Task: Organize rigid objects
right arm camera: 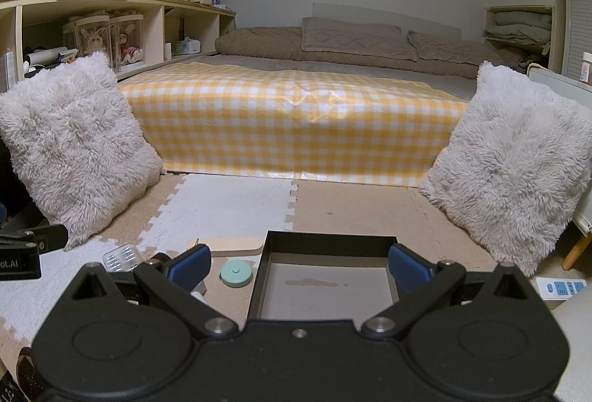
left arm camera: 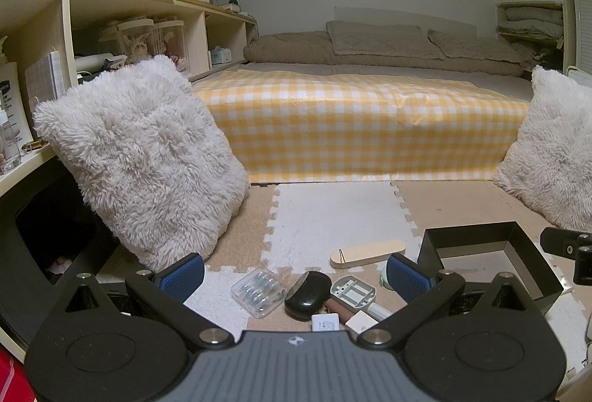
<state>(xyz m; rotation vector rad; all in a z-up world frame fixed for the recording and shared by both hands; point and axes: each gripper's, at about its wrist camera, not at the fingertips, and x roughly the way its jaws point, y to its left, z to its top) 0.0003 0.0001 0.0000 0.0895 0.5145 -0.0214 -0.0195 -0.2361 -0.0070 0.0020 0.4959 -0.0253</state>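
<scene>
- Left tongs [left arm camera: 294, 277] gape wide, empty, above small items on the floor mat: clear case [left arm camera: 258, 292], black case [left arm camera: 308, 294], white charger [left arm camera: 325, 323].
- Right tongs [right arm camera: 299, 268] open, empty, over the black box [right arm camera: 325, 285].
- Fluffy cushions [right arm camera: 76, 150] flank both sides.

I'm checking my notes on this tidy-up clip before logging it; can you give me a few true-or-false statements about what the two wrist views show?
1. The black box already holds several items. False: it is empty inside.
2. The left hand-held gripper is open and holds nothing. True.
3. The clear plastic case lies on the floor mat beside a black oval case. True.
4. The mint round tape measure sits inside the box. False: it lies on the mat just outside the box's left wall.
5. The right hand-held gripper is shut on the wooden oblong piece. False: it is open, and that piece lies on the mat.
</scene>
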